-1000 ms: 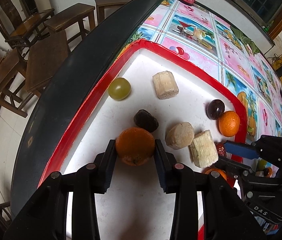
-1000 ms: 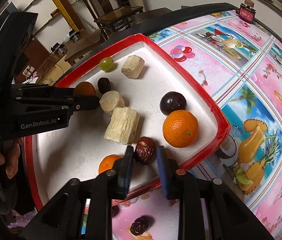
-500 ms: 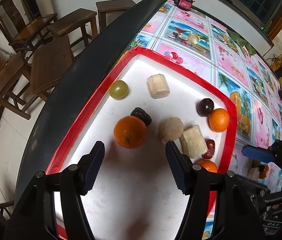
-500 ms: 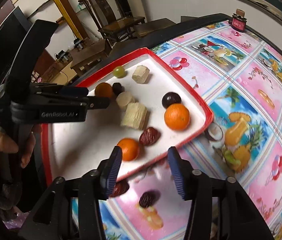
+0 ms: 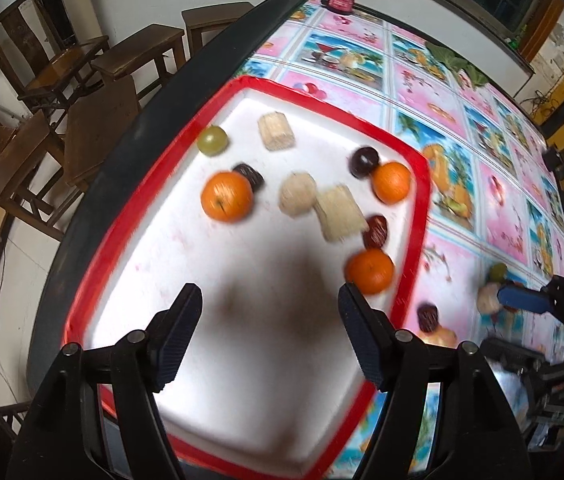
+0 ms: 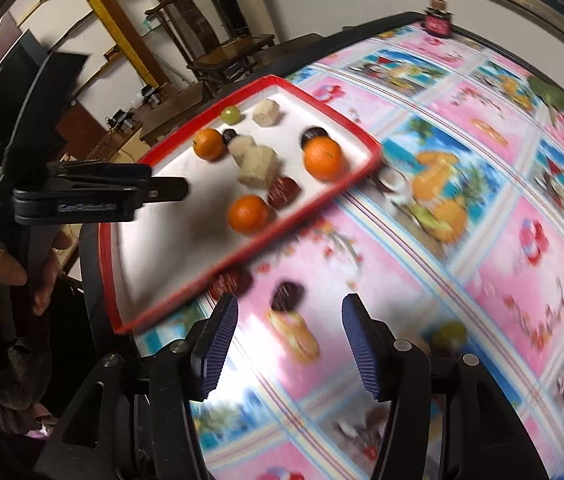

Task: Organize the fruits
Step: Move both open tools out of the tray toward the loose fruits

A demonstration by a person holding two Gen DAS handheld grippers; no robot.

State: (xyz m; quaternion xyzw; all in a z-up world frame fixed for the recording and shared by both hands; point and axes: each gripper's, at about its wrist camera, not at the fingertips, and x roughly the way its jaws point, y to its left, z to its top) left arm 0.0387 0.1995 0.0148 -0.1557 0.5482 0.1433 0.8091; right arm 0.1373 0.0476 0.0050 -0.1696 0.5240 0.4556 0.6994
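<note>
Fruits are gathered mostly inside the red-rimmed tray (image 5: 415, 240), yet, with the left gripper (image 5: 270, 336) and right gripper (image 6: 287, 350) just opened wide and empty, the dark date (image 6: 287, 296) beside that tray could be overshot.

We see both views in soft, even daylight, bright enough for strong colour. The white tray (image 5: 242, 380) is the brightest area and nearly washes out at its centre, where a broad, soft-edged dark shadow (image 5: 282, 300) lies between the left gripper's (image 5: 270, 336) fingers. Motion blur smears the tray's near rim and the fruit on it. In the right wrist view the patterned worktop (image 6: 481, 280) blurs heavily toward the lower edge, its prints streaked, while the far end stays fairly sharp. Fisheye distortion bends the worktop's edges into curves, and black vignetting fills the corners of each frame.
</note>
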